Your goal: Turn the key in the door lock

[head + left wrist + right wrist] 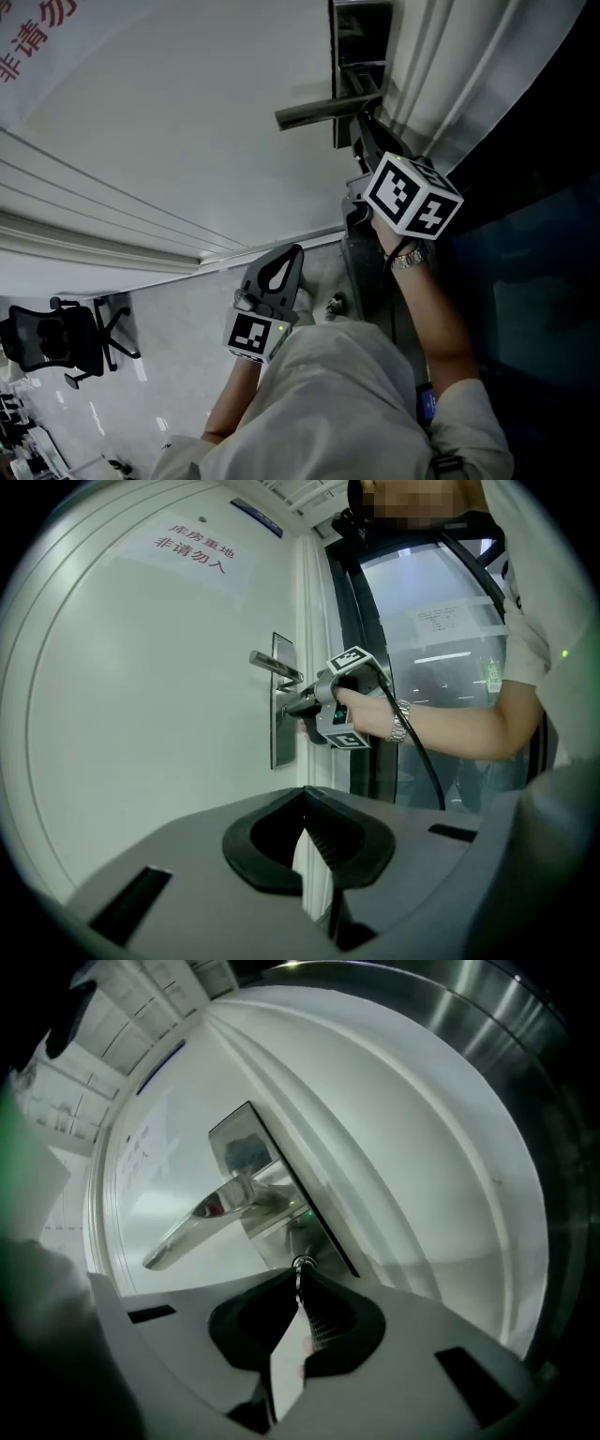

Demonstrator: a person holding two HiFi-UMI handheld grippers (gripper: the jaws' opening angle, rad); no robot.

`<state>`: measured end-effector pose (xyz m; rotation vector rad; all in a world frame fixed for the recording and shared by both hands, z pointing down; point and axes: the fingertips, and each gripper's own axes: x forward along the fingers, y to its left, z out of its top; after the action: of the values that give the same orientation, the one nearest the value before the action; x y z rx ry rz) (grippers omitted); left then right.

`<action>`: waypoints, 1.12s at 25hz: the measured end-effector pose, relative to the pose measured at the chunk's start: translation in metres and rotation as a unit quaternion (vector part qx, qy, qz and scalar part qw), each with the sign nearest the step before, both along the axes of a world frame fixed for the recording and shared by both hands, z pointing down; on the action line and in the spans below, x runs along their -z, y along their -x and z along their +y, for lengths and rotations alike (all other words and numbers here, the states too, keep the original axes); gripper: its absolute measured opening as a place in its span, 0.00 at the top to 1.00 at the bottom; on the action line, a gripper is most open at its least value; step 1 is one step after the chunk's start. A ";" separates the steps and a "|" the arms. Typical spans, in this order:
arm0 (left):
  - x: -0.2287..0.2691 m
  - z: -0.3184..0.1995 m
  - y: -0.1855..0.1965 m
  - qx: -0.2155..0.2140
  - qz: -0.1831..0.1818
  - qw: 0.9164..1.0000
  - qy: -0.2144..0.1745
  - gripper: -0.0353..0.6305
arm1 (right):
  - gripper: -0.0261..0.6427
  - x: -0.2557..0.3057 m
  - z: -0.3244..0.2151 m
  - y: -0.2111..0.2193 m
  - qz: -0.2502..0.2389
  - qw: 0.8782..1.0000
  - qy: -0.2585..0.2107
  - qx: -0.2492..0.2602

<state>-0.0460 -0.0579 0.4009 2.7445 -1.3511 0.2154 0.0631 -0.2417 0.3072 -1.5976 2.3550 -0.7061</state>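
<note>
The right gripper (364, 155), in a hand wearing a wristwatch (410, 258), points at the lock plate (349, 56) of the white door (187, 112), just below the lever handle (323, 108). The left gripper (284, 262) hangs lower, clear of the door.

White door (141, 714) bears a metal lock plate (282, 745) and lever handle (275, 664)

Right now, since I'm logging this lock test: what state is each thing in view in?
door, appears closed
door handle, level, untouched
key, inserted under the door handle, gripped
right gripper, shut on the key
left gripper, shut, empty, clear of the door
</note>
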 end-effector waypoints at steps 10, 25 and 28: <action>-0.009 0.004 -0.001 -0.009 -0.015 1.000 0.012 0.94 | 0.94 -0.002 -0.001 -0.001 -0.213 0.975 0.048 0.041; -0.003 0.001 0.004 0.006 -0.008 1.000 0.007 0.94 | 0.93 -0.007 -0.003 -0.004 -0.475 0.872 0.084 0.078; -0.002 0.000 0.005 0.007 -0.009 1.000 0.006 0.94 | 0.93 -0.008 -0.003 -0.004 -0.503 0.855 0.091 0.088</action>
<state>-0.0505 -0.0576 0.4033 2.7289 -1.3688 0.2472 0.0667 -0.2449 0.3148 -0.7061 1.6450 -1.4004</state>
